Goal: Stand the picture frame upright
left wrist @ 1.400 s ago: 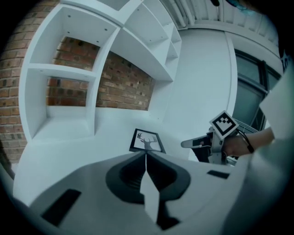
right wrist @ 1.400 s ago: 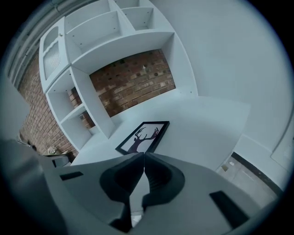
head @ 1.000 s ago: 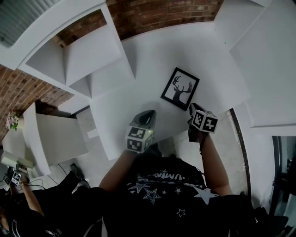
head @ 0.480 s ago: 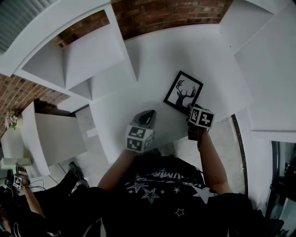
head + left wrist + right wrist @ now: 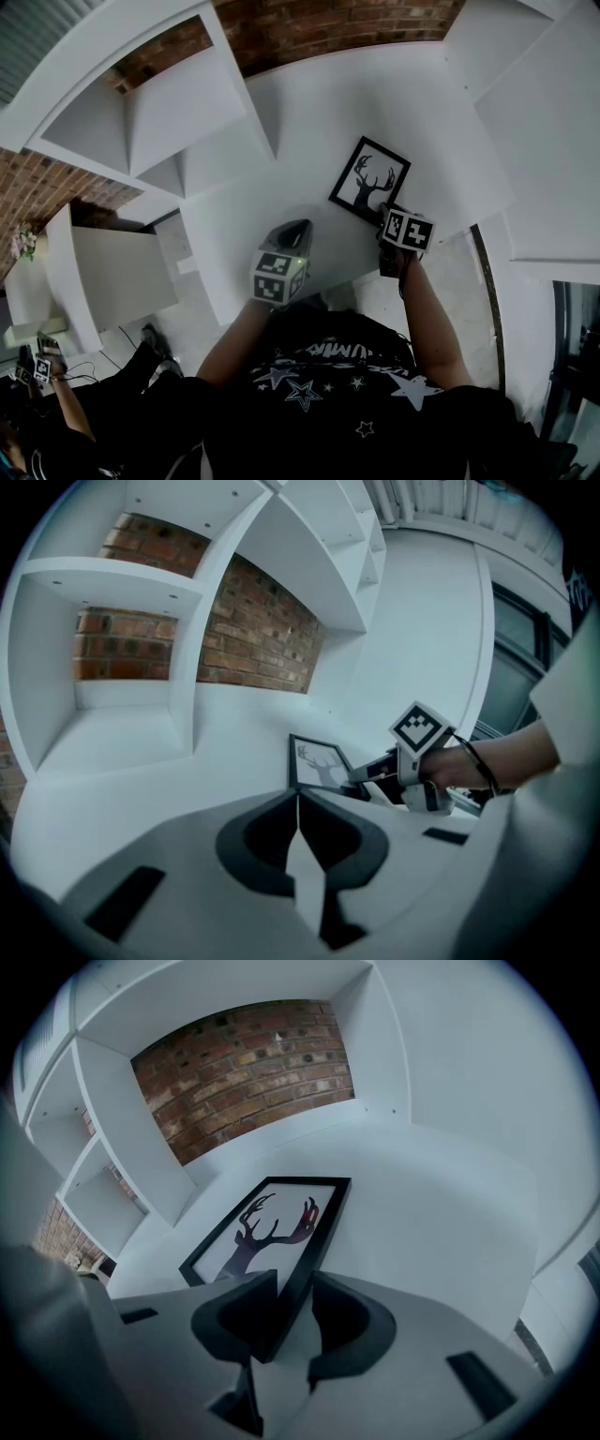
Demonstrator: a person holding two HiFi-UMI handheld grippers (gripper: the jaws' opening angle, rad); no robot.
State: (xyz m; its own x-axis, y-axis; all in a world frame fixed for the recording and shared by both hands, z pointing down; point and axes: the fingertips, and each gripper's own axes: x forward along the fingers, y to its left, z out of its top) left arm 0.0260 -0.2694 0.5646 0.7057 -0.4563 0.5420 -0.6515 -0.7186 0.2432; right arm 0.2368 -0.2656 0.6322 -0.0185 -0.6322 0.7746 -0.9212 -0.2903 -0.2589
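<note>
your right gripper (image 5: 292, 1290) has its jaws spread, having just closed in a little, with the near edge of the picture frame (image 5: 272, 1222) between them, not clamped. your left gripper (image 5: 298, 794) has its jaws pressed together on nothing. the frame lies face up on the white shelf (image 5: 309, 112), about one o'clock from the left gripper in the head view.
</note>
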